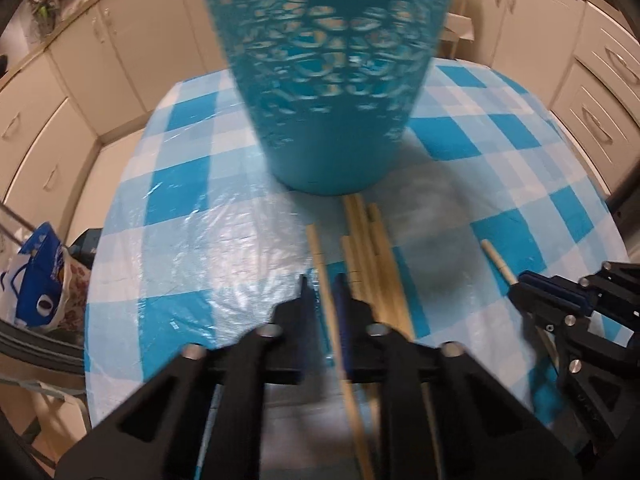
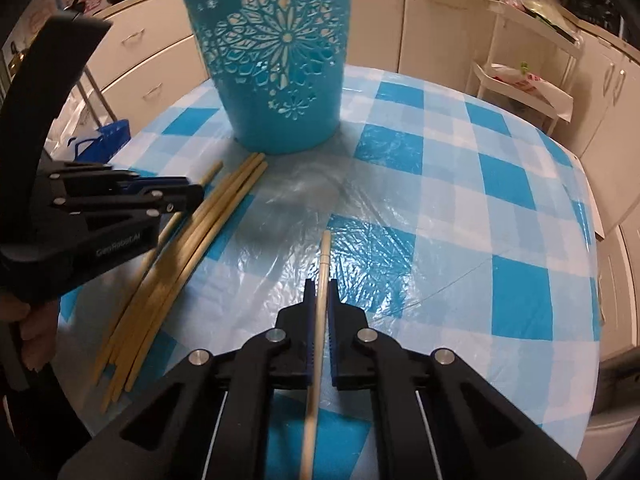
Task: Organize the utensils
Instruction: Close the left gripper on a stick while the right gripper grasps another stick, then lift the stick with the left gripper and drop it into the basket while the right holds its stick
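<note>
The right tongs [image 2: 319, 292] pinch a single pale chopstick [image 2: 322, 264], their blue pads pressed to its sides; the stick runs back between the arms and pokes out a little way ahead of the tips, over the checked blue-and-white surface [image 2: 500, 208]. The left tongs [image 1: 323, 292] straddle another chopstick [image 1: 320, 264], which lies between the blue pads with a narrow gap showing on either side; whether the pads actually grip it I cannot tell. From the right wrist view the left tongs [image 2: 192, 196] come in from the side, low over the surface, above the loose chopsticks.

Just beside the left tongs, toward the right, the bundle of chopsticks [image 2: 192, 236] lies flat on the surface, roughly parallel, far ends pointing at the holder. A clear plastic film covers the cloth and catches the light.

Beyond the sticks stands the teal holder [image 2: 276, 64], upright on the surface, its wall cut through with a flower-and-snowflake pattern. The nearest chopstick ends stop just short of its base. In the left wrist view the holder [image 1: 328, 80] is blurred and fills the upper middle.

Cream cabinets [image 2: 152, 52] line the walls behind, and a white rack [image 2: 524, 80] stands to the right.
</note>
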The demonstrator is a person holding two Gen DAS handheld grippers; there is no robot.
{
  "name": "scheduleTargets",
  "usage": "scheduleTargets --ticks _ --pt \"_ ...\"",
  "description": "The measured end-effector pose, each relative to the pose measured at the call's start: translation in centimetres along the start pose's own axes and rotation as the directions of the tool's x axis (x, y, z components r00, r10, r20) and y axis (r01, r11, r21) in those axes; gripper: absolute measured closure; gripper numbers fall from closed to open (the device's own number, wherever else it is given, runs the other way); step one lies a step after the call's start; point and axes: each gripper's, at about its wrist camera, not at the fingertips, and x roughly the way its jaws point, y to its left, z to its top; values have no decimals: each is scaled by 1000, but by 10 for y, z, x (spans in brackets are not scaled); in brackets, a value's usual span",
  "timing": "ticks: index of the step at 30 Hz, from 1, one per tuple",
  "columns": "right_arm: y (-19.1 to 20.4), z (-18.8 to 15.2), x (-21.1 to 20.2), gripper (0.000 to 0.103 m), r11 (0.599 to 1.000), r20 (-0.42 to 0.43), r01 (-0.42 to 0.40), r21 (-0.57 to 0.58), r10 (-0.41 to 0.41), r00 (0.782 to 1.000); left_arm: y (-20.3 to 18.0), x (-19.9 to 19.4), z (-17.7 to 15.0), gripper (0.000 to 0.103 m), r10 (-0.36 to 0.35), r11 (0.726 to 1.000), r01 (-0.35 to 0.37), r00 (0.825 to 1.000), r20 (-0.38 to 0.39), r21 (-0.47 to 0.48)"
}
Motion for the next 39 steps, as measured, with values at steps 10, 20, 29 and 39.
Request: scheduleTargets --ticks 10,20,29,39 --pt "-47 -19 2 97 910 109 -264 319 241 964 40 -29 -9 98 -179 961 195 979 99 -197" --pt "-47 -17 2 97 911 118 -255 323 229 966 70 -144 28 98 -189 929 316 854 485 -193" --pt "-48 -18 3 97 906 125 -263 330 235 964 68 -184 124 98 -105 932 321 684 722 -168" --pt "-52 -20 3 97 894 132 -287 344 256 958 57 -142 169 98 54 936 233 642 765 -262"
